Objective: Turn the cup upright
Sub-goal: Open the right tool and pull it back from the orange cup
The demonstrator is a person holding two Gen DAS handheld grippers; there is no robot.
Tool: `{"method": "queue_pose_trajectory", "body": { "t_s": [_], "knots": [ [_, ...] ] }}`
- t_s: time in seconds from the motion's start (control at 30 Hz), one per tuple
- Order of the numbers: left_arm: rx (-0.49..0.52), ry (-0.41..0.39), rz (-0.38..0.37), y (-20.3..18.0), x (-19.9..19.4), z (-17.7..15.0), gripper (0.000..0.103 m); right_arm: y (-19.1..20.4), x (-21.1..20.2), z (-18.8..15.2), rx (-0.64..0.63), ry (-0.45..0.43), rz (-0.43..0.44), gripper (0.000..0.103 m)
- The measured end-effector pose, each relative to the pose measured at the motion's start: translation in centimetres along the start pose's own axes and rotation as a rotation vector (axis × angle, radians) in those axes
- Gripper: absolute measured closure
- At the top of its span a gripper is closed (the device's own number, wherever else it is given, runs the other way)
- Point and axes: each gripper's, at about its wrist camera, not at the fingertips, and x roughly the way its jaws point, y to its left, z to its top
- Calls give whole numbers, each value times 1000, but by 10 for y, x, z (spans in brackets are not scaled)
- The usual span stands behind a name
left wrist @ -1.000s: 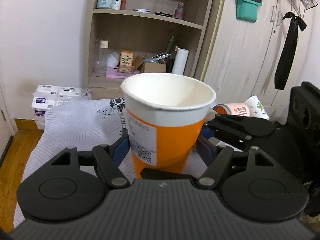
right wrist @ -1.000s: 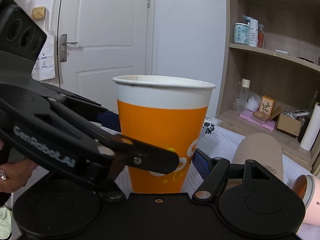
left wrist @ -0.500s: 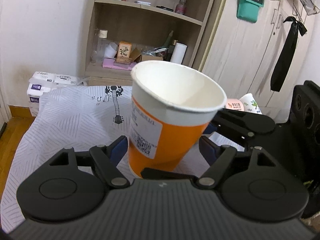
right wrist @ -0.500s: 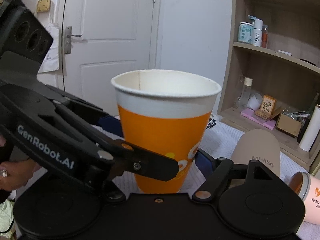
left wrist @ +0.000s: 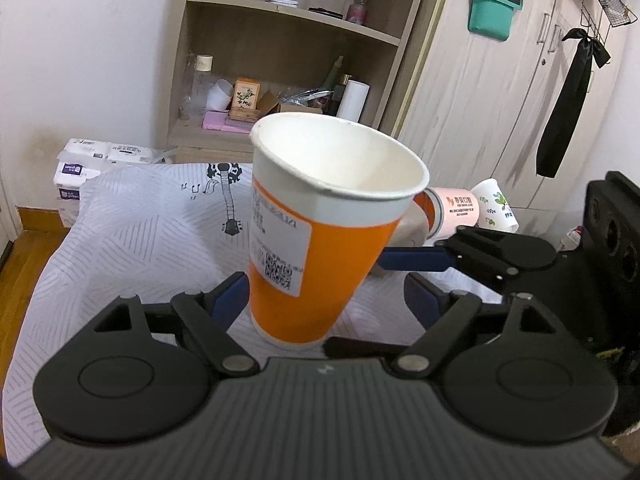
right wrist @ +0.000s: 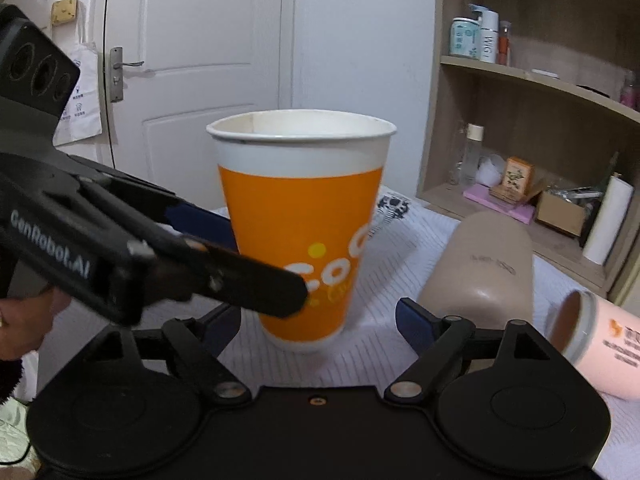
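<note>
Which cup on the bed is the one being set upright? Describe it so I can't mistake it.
Start at the white patterned bedspread in front of the wooden shelf unit. Between both open grippers stands the orange paper cup, mouth up. Unlike the pink cup, the leaf-print cup and the beige tumbler lying sideways, it has a white rim band and QR label.

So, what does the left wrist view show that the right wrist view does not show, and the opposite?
Only the left wrist view shows the wardrobe, the black ribbon, the white floral cup and the label with a QR code on the orange cup. Only the right wrist view shows the white door, the beige bottle lying on its side and the person's hand. Both show the orange cup standing upright, the shelf and the pink cup lying down.
</note>
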Motion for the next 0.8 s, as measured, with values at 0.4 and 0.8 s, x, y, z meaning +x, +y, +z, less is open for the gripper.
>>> {"method": "queue_pose_trajectory", "body": {
  "t_s": [0.4, 0.8],
  "knots": [
    [-17, 5, 151, -14, -29, -14, 18, 20, -51, -18, 106, -20, -128, 15],
    [-10, -89, 244, -60, -99, -26, 18, 48, -142, -22, 231, -126, -338, 15]
  ]
}}
